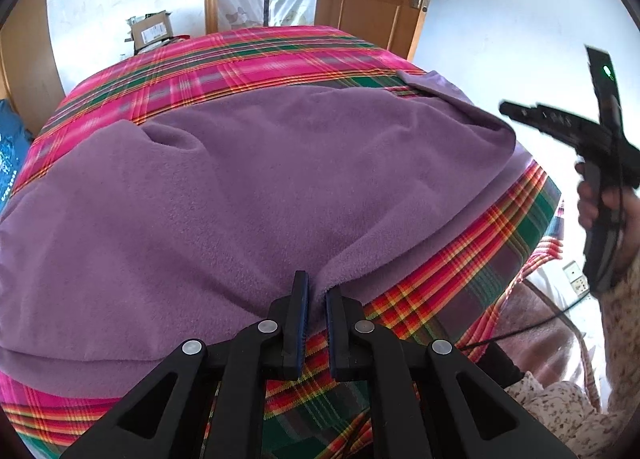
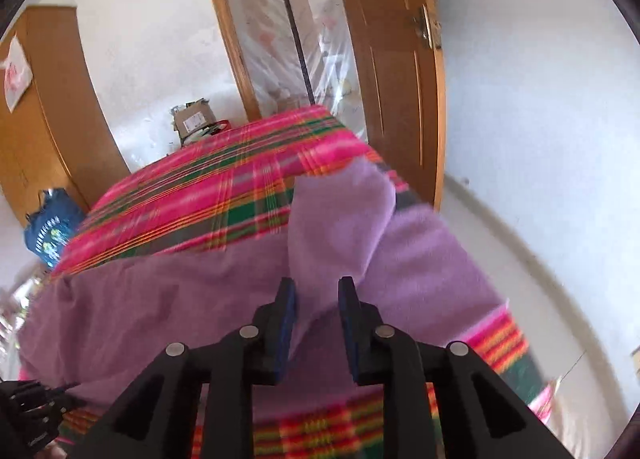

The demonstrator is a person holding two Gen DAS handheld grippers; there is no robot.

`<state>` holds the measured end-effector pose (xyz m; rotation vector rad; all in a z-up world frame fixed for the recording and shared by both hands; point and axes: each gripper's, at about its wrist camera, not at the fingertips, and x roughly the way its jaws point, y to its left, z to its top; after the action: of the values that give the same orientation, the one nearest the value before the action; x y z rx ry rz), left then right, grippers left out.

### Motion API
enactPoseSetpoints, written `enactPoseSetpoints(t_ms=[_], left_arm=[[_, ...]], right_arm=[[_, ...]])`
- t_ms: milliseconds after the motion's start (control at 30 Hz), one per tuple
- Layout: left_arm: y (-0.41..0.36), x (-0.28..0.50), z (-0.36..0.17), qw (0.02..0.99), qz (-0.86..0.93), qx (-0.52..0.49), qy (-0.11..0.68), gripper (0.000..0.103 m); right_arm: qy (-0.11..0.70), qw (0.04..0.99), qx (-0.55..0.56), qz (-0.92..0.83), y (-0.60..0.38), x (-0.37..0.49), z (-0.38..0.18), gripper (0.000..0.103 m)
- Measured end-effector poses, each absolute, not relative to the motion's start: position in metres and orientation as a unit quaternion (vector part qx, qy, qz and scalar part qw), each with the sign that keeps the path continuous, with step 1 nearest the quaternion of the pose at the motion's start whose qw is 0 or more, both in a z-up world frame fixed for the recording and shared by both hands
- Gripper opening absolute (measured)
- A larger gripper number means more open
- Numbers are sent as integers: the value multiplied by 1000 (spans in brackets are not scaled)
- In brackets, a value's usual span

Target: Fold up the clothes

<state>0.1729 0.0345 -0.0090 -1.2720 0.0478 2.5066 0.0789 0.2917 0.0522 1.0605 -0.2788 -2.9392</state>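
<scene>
My landmark is the plaid bedcover (image 1: 280, 55), and going left to right across it I count one garment: a purple fleece (image 1: 248, 179), spread over the near half of that cover and reaching its near edge. On the left, my left gripper (image 1: 316, 299) sits at the near edge of the plaid cover with its tongs narrow, pinching a small tuck of the fleece's hem. Further right, my right gripper (image 2: 316, 299) is over the right part of the cover; its tongs stand parted, a raised flap of fleece lies between them, and I judge the pads are not pressing on it, though blur makes that uncertain. From the left wrist view that same tool hangs off the cover's right side, held in a hand (image 1: 600, 203) with a patterned sleeve. I judge the fold is only partly done: one layer looks doubled over, the right flap is loose, and the piece is far from a compact stack. Count: one garment, one cover, two grippers. Beyond the cover's far left corner sits one cardboard box (image 1: 152, 31).
</scene>
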Motion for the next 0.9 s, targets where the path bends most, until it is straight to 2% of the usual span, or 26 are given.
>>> enactPoseSetpoints(t_ms=[67, 100, 167, 500, 733, 833, 900], left_arm=[[34, 172, -9, 165, 879, -447, 11, 8], [34, 171, -9, 167, 878, -448, 10, 8], [34, 170, -9, 167, 878, -448, 8, 8], [33, 167, -8, 169, 876, -451, 4, 8], [32, 165, -8, 171, 876, -452, -1, 8], [32, 165, -9, 172, 875, -452, -3, 8], [32, 164, -9, 172, 875, -452, -3, 8]], right_arm=[[-81, -3, 334, -939, 291, 68, 58, 23], [-79, 2, 337, -938, 290, 61, 58, 28], [-71, 18, 357, -931, 285, 43, 55, 32], [-17, 62, 414, -908, 268, -30, 44, 33], [54, 27, 461, -885, 247, -68, 27, 33], [50, 33, 473, -879, 246, -71, 21, 33], [45, 21, 477, -877, 247, -73, 18, 26]])
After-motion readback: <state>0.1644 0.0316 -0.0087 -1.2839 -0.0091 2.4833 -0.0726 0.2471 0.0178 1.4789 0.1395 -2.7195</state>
